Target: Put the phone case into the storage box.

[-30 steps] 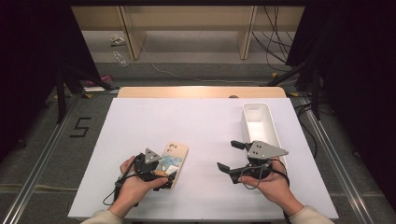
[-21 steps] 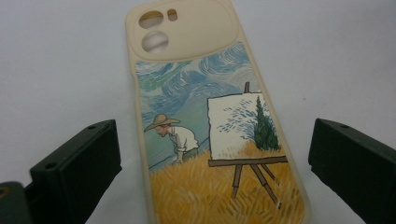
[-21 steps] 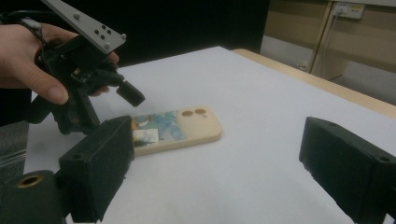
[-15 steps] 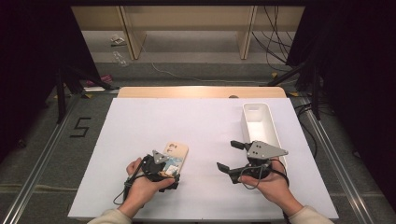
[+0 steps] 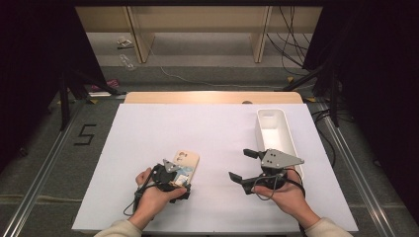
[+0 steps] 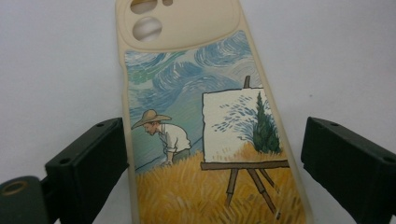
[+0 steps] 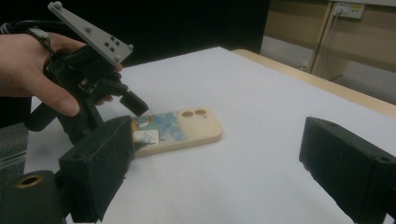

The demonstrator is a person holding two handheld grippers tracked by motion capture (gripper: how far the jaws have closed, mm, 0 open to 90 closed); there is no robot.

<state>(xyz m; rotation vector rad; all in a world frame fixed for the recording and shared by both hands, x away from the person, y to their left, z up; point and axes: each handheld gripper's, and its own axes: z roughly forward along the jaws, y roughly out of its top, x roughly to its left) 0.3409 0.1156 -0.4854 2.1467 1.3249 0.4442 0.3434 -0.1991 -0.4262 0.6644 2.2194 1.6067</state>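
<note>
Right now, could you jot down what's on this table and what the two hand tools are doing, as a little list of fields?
Surface: white table
Phone case: lies flat, painted side up, camera holes away from the person
Left tongs: jaws straddle the case, just been closing; one jaw at its edge, a gap at the other, no grip yet
Right tongs: open, nothing between them
Tray: white, beside the right tongs, nothing visible inside
</note>
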